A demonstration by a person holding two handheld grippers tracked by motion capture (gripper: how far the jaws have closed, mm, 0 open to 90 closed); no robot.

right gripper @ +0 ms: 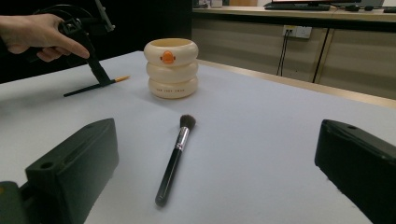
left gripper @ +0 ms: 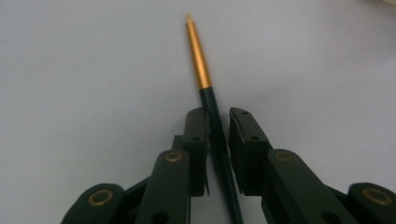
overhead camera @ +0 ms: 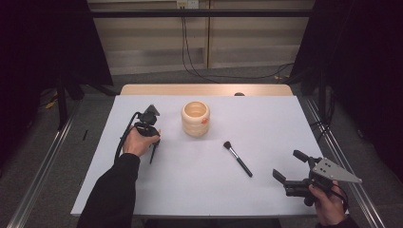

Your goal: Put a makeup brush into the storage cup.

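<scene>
- Pickup step under way: the left tongs (left gripper: 218, 122) are closed onto a thin brush (left gripper: 205, 88), black handle pinched between the pads, gold ferrule and pale tip sticking out ahead of them.
- From the high view, the left tongs (overhead camera: 153, 142) sit on the left half of the surface (overhead camera: 266, 118), just left of the cream holder (overhead camera: 195, 118) and pointing steeply down.
- In the right gripper view the thin brush (right gripper: 95, 86) lies low, nearly flat on the surface; whether any part has lifted clear I cannot tell.
- Its long axis runs near to far, slightly slanted, with the gold tip at the far end toward the cream holder (right gripper: 171, 68).
- Next move, as I judge it: lift, tip the brush upright and carry it right over the holder's open mouth, then lower it in without knocking the rim.
- Risk here is the slim handle swivelling in the grip during the tilt.
- Right tongs (overhead camera: 292, 167) wait at the near right, jaws spread wide with nothing between them.
- Powder brush (overhead camera: 237, 158) lies apart in the middle, bristles pointing far-left, handle near-right, a likely later pickup.
</scene>
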